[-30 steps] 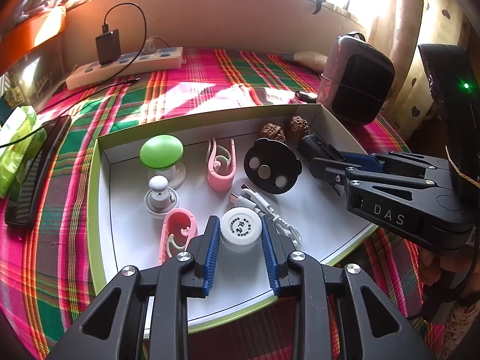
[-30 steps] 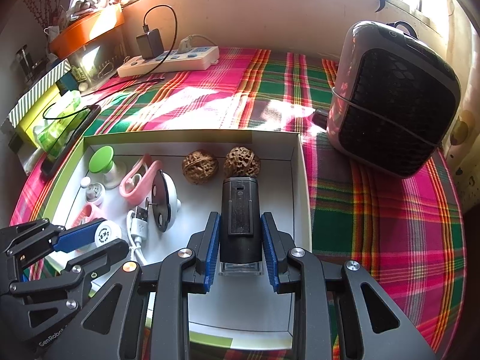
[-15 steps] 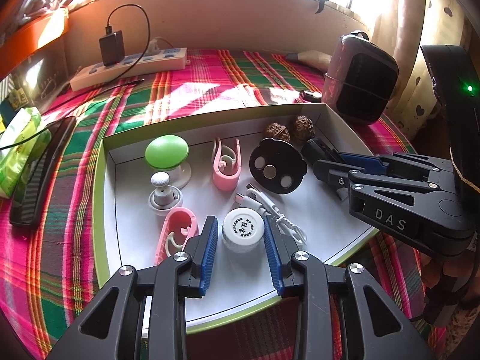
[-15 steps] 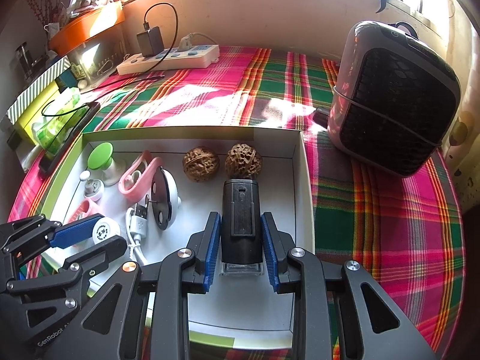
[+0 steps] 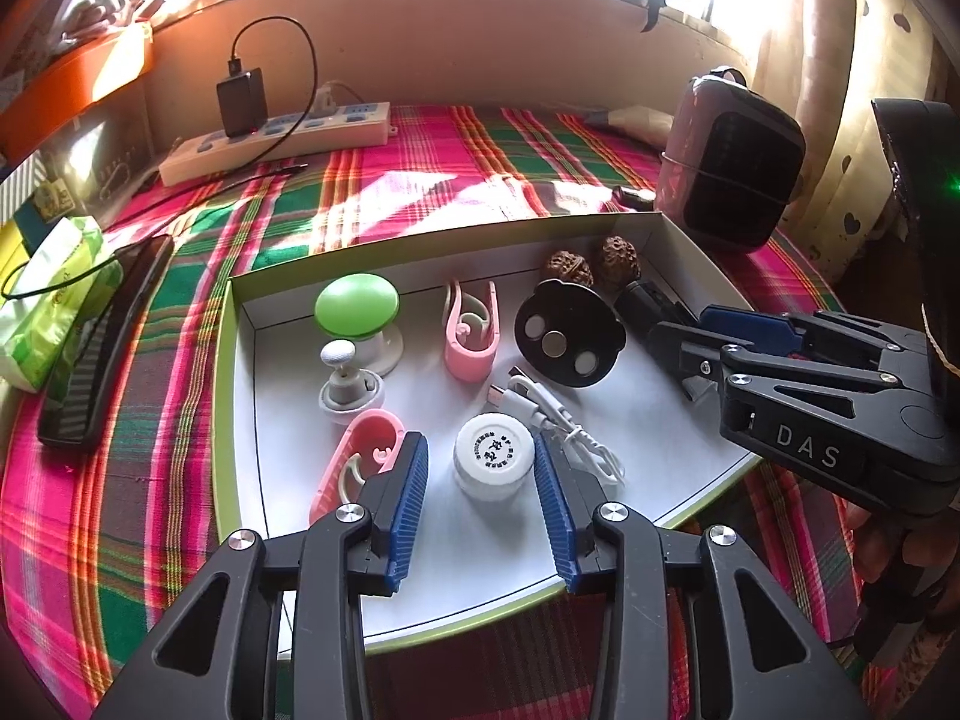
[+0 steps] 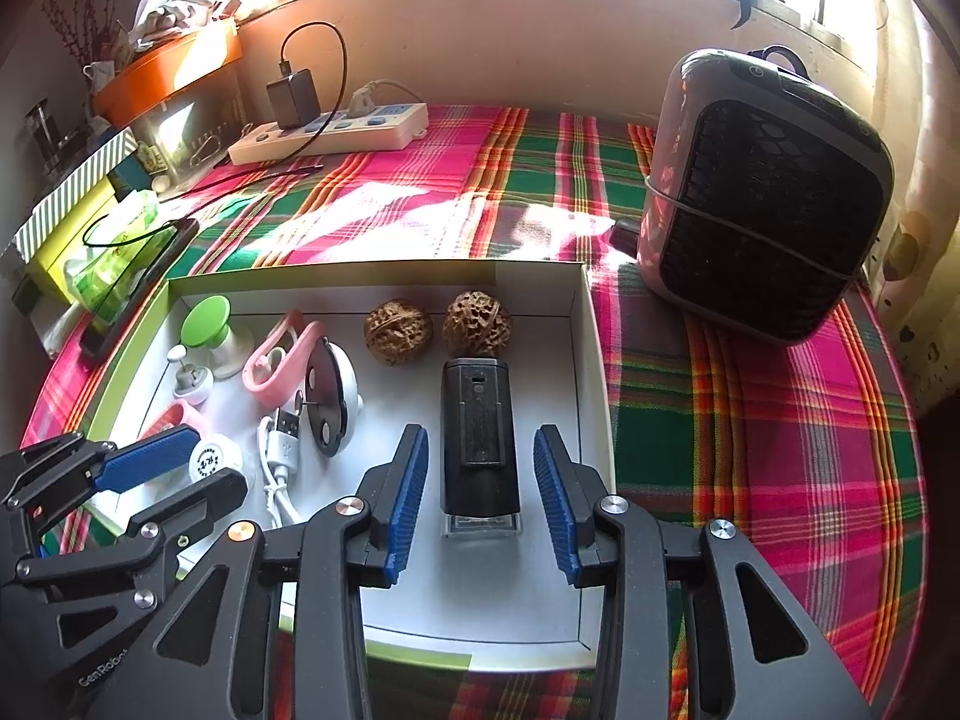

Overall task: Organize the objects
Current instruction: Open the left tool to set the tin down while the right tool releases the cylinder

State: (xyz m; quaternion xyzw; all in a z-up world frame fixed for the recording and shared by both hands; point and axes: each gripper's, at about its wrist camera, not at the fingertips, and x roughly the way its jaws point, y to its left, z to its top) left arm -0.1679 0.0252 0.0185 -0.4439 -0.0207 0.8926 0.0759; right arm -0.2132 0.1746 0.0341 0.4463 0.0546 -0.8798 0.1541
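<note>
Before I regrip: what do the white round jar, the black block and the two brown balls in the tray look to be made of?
White round jar: probably plastic, smooth and matte, with a printed lid. Black block: looks like hard matte plastic, with a clear, glassy base at its near end. Two brown balls: apparently walnut shells, woody, deeply wrinkled and pitted.

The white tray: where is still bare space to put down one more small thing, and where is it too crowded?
Bare floor lies along the near edge of the tray, behind the white round container and black device, and between that device and the white cable. The left half is crowded: green-topped stand, pink clips, black disc. The walnuts fill the far corner.
</note>
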